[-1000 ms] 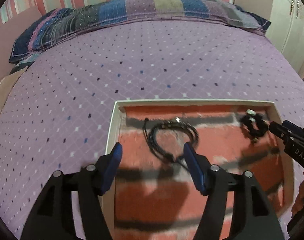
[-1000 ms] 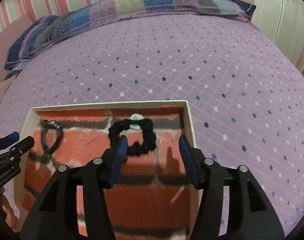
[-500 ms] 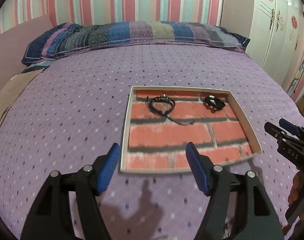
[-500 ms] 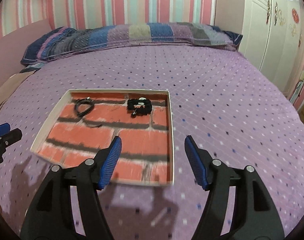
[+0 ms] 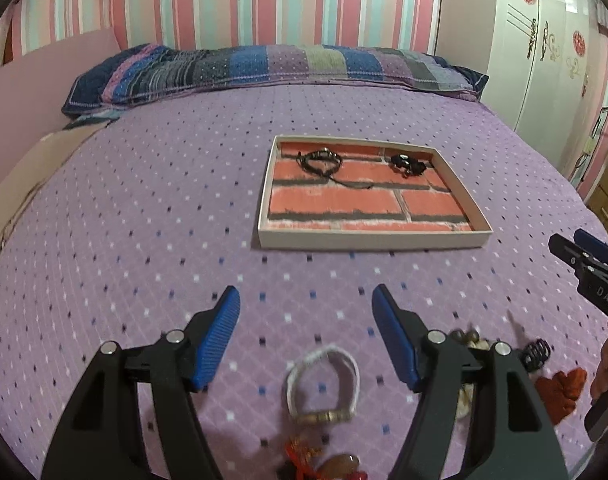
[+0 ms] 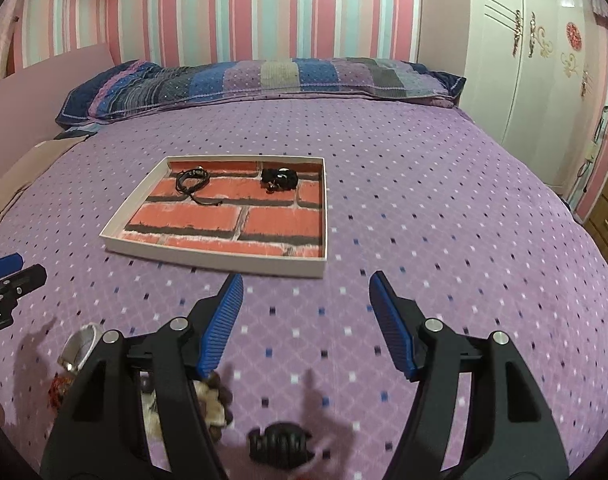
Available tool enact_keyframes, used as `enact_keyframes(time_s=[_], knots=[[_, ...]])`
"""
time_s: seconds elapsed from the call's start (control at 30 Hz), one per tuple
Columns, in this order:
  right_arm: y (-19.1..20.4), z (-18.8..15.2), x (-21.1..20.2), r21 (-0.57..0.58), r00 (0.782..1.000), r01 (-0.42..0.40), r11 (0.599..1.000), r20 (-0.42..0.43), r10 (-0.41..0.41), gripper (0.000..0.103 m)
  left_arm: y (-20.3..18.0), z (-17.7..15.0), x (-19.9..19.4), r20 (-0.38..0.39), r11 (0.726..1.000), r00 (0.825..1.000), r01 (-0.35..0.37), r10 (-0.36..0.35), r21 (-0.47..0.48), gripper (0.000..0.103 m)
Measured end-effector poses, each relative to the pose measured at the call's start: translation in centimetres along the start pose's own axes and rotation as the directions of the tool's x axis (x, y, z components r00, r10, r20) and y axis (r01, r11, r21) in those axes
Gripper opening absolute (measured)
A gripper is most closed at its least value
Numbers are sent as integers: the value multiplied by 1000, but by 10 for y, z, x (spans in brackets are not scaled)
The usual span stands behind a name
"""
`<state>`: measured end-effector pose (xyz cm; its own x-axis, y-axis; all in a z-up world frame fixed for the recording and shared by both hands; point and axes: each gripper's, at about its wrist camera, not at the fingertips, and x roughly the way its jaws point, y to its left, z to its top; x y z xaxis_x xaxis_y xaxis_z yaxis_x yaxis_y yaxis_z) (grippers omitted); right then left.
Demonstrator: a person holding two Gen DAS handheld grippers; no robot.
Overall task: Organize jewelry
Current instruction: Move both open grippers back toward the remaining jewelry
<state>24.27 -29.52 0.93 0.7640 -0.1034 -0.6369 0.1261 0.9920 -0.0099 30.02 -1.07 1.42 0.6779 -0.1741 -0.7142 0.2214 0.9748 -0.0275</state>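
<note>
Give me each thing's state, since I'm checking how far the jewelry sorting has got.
Tray: on the bed, holds two pieces.
Black cord bracelet: in the tray.
Black scrunchie: in the tray.
White bracelet: loose on the bed.
Black coil hair tie: loose on the bed.
Left gripper: jaws open, empty.
Right gripper: jaws open, empty.

On the bed (image 5: pixel 144 200), a tray (image 5: pixel 367 240) holds a bracelet (image 5: pixel 319 160) left of a scrunchie (image 5: pixel 407 164).
</note>
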Motion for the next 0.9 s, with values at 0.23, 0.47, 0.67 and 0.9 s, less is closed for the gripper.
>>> enact_keyframes(time_s=[0.23, 0.47, 0.67, 0.9], knots=[[-3, -18, -25, 20, 1000, 4, 1000, 16, -4, 70, 16, -15, -25, 6, 999, 1000, 7, -6, -39, 68], [-11, -38, -49, 35, 999, 13, 999, 40, -15, 75, 28, -37, -50, 50, 998, 998, -47, 49, -42, 83], [-29, -72, -71, 77, 998, 34, 996, 53, -38, 83, 31, -66, -68, 71, 997, 997, -25, 30, -68, 85], [-40, -122, -78, 103, 997, 67, 992, 37, -71, 83, 26, -109, -78, 79, 997, 997, -10, 17, -78, 88]])
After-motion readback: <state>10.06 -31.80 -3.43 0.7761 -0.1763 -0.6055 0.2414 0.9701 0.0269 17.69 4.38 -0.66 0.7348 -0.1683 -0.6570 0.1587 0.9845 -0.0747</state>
